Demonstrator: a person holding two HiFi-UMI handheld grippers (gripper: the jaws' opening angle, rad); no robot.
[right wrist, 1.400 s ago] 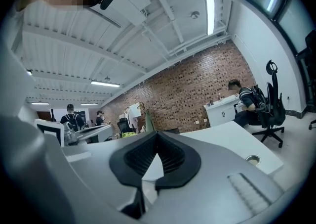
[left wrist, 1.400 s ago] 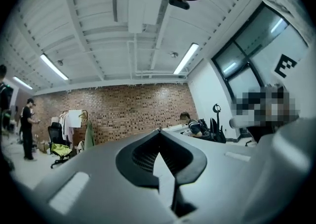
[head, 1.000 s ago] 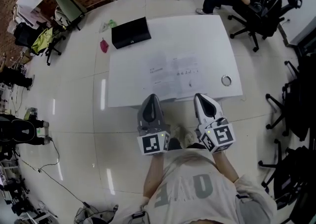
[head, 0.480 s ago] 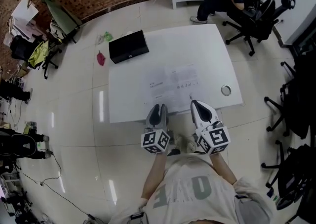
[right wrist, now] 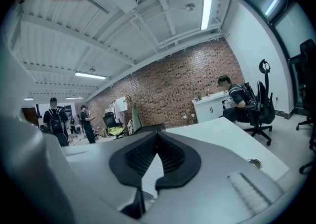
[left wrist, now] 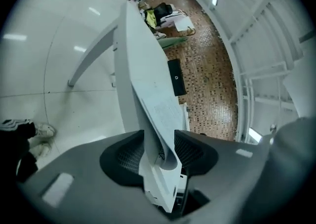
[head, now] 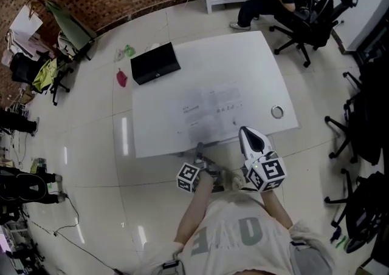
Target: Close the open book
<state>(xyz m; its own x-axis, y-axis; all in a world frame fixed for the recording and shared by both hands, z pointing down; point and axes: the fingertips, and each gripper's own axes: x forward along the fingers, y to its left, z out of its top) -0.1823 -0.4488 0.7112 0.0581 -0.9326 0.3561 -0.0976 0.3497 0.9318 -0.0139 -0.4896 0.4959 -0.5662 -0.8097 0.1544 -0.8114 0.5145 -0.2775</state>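
Two claws at the desk's (head: 243, 61) near edge, book (head: 209, 110) not yet closed.
The book lies flat and open at the middle of that edge. The left claw (head: 200, 148) is rolled on its side, jaws wide apart and just been opening. They straddle the edge with a curled page lip (left wrist: 168, 155) between them, pads not pressing it, likely so one jaw gets under the leaf to flip it. The right claw (head: 246, 133) is closed on nothing, tip by the book's near right corner, probably parked clear.
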